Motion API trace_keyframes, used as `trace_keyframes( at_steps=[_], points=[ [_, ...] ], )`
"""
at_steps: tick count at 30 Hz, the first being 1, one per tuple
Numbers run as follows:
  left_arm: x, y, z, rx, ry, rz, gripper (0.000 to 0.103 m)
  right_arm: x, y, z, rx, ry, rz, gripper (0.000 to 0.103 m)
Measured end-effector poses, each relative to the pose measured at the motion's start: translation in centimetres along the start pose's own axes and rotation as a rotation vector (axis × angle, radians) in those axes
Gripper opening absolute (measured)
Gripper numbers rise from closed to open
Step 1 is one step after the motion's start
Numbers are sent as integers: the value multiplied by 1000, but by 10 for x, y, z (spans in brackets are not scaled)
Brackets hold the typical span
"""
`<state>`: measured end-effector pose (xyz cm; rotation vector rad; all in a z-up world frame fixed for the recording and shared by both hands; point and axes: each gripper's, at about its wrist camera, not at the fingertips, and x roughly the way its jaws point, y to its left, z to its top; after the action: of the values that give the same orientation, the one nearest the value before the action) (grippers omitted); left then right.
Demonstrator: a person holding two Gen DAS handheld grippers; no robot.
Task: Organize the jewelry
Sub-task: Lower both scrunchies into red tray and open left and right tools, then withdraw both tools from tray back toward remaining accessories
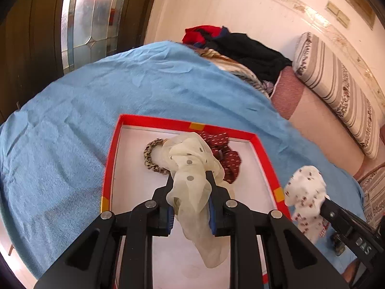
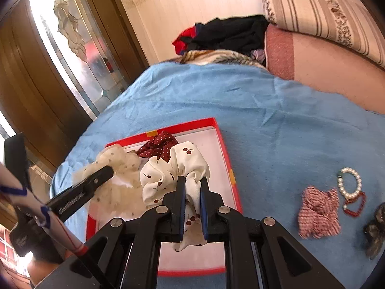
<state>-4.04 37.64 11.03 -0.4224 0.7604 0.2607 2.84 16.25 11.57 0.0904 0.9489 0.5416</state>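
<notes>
A shallow red-rimmed cardboard box with a white floor (image 1: 113, 159) lies on a blue woven bedspread (image 1: 72, 120), and everything here is placed from that box. The left gripper (image 1: 190, 175), black with blue pads, is clenched on a sheer cream scrunchie with grey dots (image 1: 190, 168) and holds it above the box's white floor, the loose fabric hanging down between the jaws. Inside the box, toward its far rim, lie a leopard-print fabric hair tie (image 1: 150, 155) and a dark red scrunchie with small white marks (image 1: 228, 159) – the red one partly hidden behind the cream one.

The right gripper (image 2: 192, 180) is clenched on a white satin scrunchie printed with red cherries (image 2: 173, 168); seen from the left wrist it hangs just outside the box's right rim, above the bedspread.

Well to the right of the box, on the bedspread, lie a pink-and-white striped scrunchie (image 2: 318, 213), a white pearl bead bracelet (image 2: 350, 183), a thin red bead bracelet (image 2: 356, 207) touching the pearls, and a dark mottled piece at the frame edge – too blurred to name.

Beyond the box's far rim, a heap of black and red clothes (image 1: 240, 45) sits on the bed
</notes>
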Motion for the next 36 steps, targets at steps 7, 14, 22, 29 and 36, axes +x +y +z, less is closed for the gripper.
trace_keyframes(
  at_steps=[7, 14, 22, 29, 36],
  points=[
    [17, 7, 4, -26, 19, 24, 21, 45, -3, 10, 35, 59, -19, 11],
    [30, 9, 6, -41, 40, 50, 21, 76, -9, 14, 46, 101, -34, 12],
    [38, 9, 6, -47, 51, 92, 22, 98, -12, 13, 50, 140, -43, 17],
    [33, 5, 7, -41, 23, 117, 43, 91, -21, 13, 86, 123, -24, 42],
    [16, -9, 10, -30, -50, 119, 45, 58, -28, 16, 110, 72, 2, 42]
  ],
)
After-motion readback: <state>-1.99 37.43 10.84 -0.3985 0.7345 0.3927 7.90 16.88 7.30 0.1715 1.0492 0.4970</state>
